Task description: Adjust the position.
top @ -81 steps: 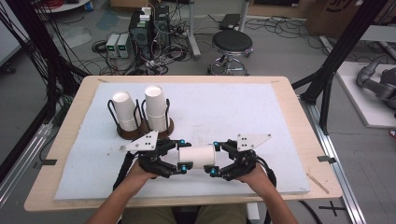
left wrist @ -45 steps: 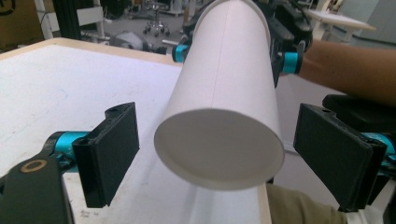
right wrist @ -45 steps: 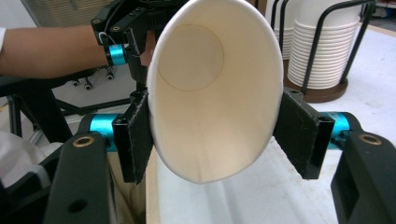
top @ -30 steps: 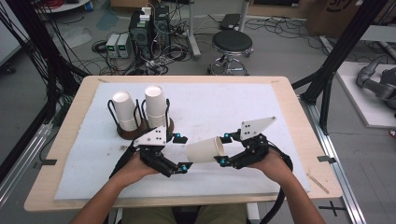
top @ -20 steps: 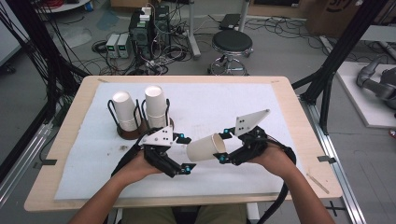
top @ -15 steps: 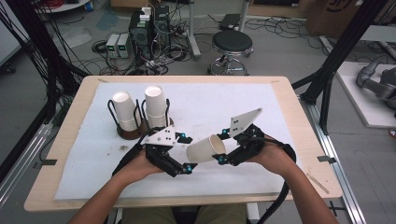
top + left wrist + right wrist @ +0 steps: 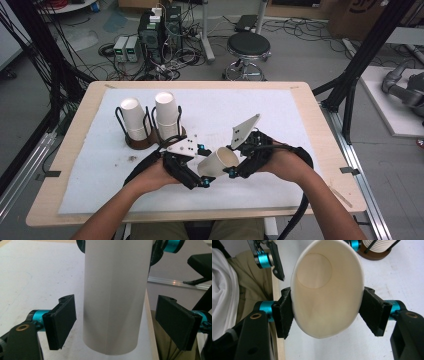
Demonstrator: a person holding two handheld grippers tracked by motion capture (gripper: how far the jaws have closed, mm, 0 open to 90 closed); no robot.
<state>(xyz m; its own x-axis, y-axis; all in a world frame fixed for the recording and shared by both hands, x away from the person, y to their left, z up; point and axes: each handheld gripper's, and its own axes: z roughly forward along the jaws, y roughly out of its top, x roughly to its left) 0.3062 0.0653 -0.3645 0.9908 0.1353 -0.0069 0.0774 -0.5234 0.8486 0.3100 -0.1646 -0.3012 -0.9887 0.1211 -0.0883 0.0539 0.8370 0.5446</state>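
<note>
The right gripper [image 7: 325, 315] clamps the paper cup [image 7: 327, 290] at its rim, base extending between the left gripper's [image 7: 117, 325] unclamped, just-narrowing jaws.

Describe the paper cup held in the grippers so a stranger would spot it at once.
On the white mat, look in front of the wire cup rack. The paper cup hangs tilted there, squeezed by the right gripper. Unlike the rack's upturned cups, its open mouth shows.
</note>
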